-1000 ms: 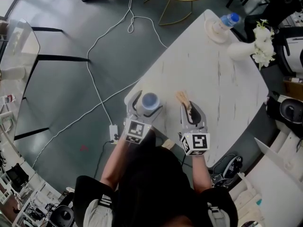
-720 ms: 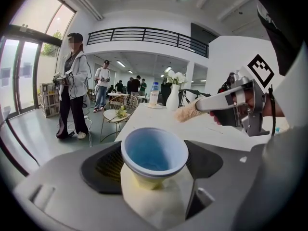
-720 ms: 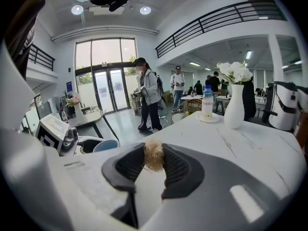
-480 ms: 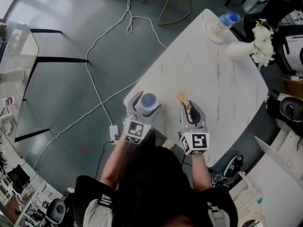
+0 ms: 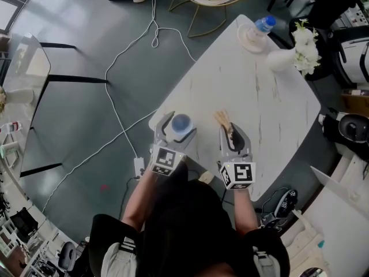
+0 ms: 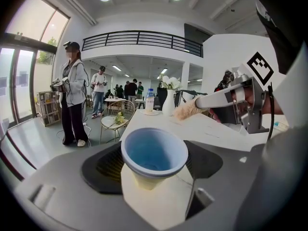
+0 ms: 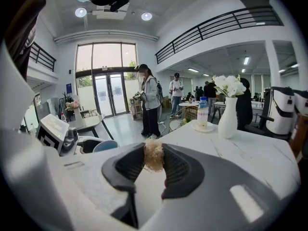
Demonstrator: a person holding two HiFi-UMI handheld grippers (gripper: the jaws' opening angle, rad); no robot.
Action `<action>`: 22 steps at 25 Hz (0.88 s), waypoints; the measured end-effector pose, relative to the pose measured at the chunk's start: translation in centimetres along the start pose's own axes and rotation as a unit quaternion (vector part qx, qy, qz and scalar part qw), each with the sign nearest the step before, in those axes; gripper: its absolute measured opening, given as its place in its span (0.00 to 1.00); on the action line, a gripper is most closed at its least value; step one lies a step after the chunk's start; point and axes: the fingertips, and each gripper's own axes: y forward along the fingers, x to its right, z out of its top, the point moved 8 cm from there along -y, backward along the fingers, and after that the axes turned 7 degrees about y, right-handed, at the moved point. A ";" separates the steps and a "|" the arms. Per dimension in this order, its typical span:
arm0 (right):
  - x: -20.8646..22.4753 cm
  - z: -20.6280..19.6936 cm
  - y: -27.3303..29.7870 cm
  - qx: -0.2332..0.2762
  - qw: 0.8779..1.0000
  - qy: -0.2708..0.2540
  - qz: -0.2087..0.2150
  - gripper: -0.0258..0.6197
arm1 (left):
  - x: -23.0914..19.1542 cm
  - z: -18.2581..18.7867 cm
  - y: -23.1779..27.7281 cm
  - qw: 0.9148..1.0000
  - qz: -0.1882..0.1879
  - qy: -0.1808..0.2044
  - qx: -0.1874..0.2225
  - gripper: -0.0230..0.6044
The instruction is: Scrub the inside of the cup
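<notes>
At the table (image 5: 259, 91) edge, left gripper (image 5: 179, 127) just closed on one cup (image 6: 154, 154), right gripper (image 5: 233, 136) clamping one brush (image 5: 222, 119)

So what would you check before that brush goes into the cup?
1. Cup gripped: ok. The left gripper's jaws have just been closing and press the sides of the cup.
2. Cup upright, mouth unblocked: ok. Its blue inside looks empty.
3. Brush gripped: ok. The right gripper's jaws are shut on the brush.
4. Bristles inside the cup: not ok. The brush is beside the cup, apart from it.
5. Cup lifted off the table: cannot tell.
6. Bottle and vase out of the way: ok. They stand at the table's far end.
</notes>
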 end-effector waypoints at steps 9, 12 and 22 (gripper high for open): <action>-0.3 3.2 -5.4 0.039 0.999 -0.005 -0.008 0.21 | 3.0 3.8 -1.7 0.999 -0.016 0.034 0.004 0.66; -0.4 4.1 -7.0 0.053 0.999 -0.008 -0.008 0.21 | 4.0 5.0 -2.4 0.999 -0.018 0.047 0.005 0.66; -3.3 5.5 -11.7 0.072 0.995 -0.049 0.038 0.21 | 8.1 7.7 -4.1 0.995 -0.034 0.098 0.012 0.66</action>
